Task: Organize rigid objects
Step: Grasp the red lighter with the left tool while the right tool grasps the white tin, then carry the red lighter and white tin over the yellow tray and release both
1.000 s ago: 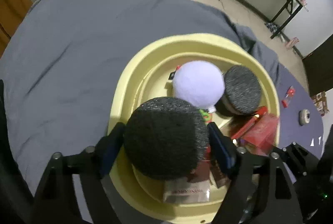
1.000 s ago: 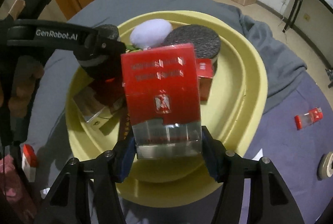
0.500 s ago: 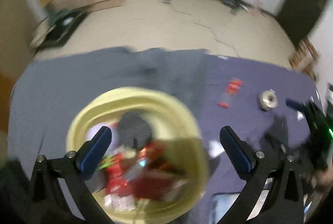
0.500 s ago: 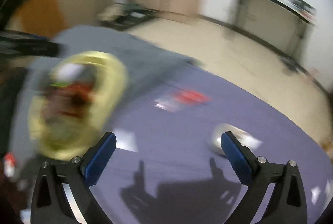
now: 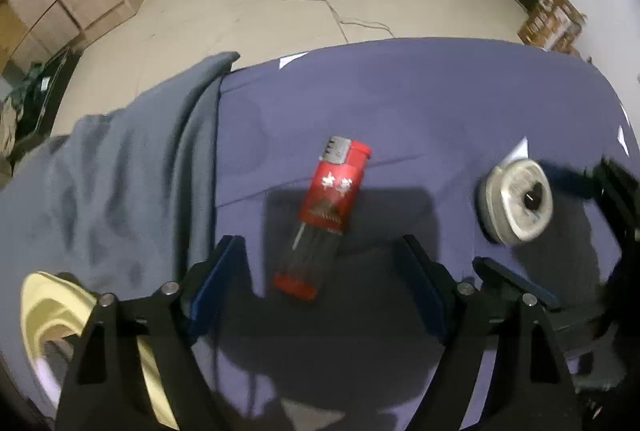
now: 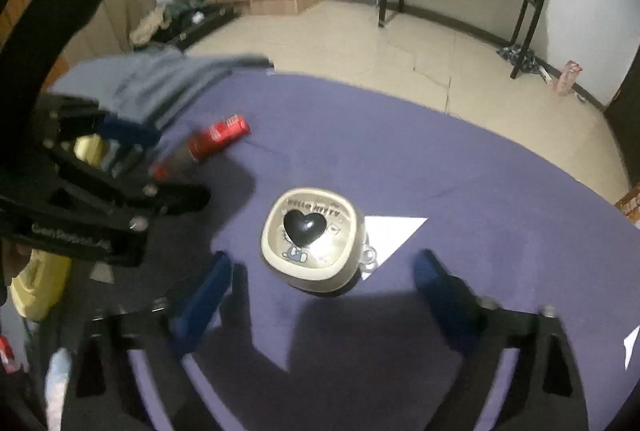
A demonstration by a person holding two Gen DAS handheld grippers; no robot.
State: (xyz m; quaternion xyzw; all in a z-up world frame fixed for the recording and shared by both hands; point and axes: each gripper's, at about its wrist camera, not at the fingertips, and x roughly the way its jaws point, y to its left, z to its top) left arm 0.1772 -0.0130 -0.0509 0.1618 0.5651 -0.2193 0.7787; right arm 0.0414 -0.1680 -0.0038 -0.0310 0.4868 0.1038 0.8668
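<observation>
Looking down from the left gripper (image 5: 320, 279), we see a red lighter (image 5: 326, 215) lying flat on the purple cloth of the table (image 5: 440, 103). It sits between the blue jaws, which are closing but not touching it, with cloth showing on either side. A grey blanket (image 5: 132, 183) is bunched to the left, and beyond it the rim of a yellow basin (image 5: 36, 303) shows at the lower left edge. To the right, a round beige case (image 5: 516, 201) rests well apart from the lighter.

From the right gripper (image 6: 320, 283), we see that case (image 6: 314, 245), marked with a black heart, just ahead of the jaws. These also are closing with nothing pinched. A white paper triangle (image 6: 394, 231) lies just beside the case. Open cloth stretches ahead to the table's far edge; bare floor lies beyond.
</observation>
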